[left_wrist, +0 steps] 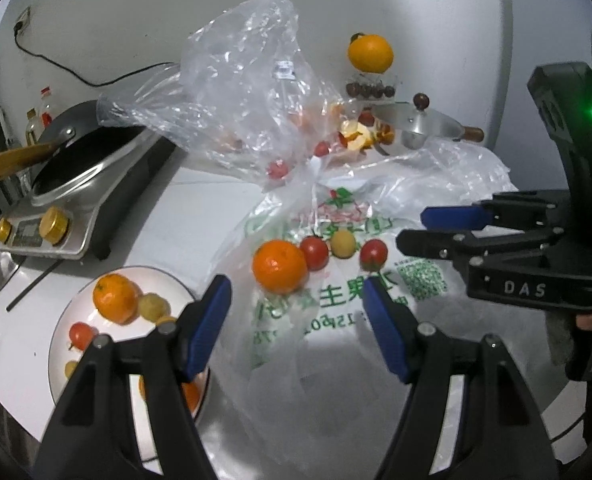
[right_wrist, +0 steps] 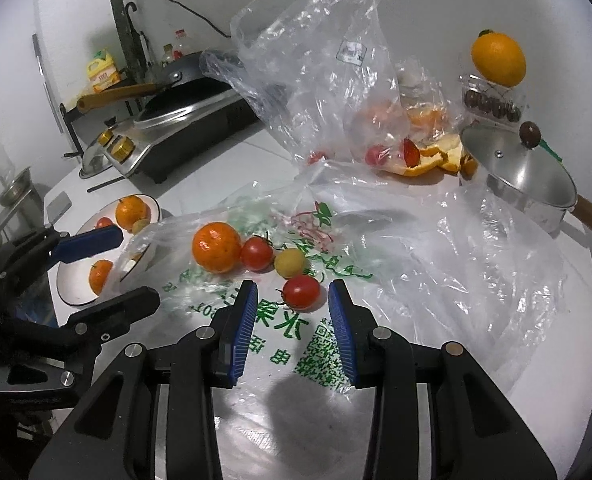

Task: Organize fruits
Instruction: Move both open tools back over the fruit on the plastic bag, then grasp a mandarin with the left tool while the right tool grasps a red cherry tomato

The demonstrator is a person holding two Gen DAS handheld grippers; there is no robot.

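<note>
On a flattened printed plastic bag (left_wrist: 336,312) lie an orange (left_wrist: 280,266), two red cherry tomatoes (left_wrist: 314,253) and a small yellow fruit (left_wrist: 343,243). My left gripper (left_wrist: 296,302) stands open just short of the orange (right_wrist: 216,246), with nothing between its pads. My right gripper (right_wrist: 292,304) is open more narrowly, its fingertips either side of the near tomato (right_wrist: 301,291) without touching it. To the left, a white plate (left_wrist: 58,336) holds oranges, a tomato and yellow fruits. Each gripper shows in the other view: the right gripper (left_wrist: 420,232) and the left gripper (right_wrist: 116,270).
An induction cooker with a wok (left_wrist: 80,168) stands at the back left. A crumpled clear bag (left_wrist: 240,92) holding tomatoes rises behind the fruit. At the back right are orange peels (right_wrist: 428,160), a lidded steel pot (right_wrist: 528,176) and a large orange on a box of dark fruit (right_wrist: 496,62).
</note>
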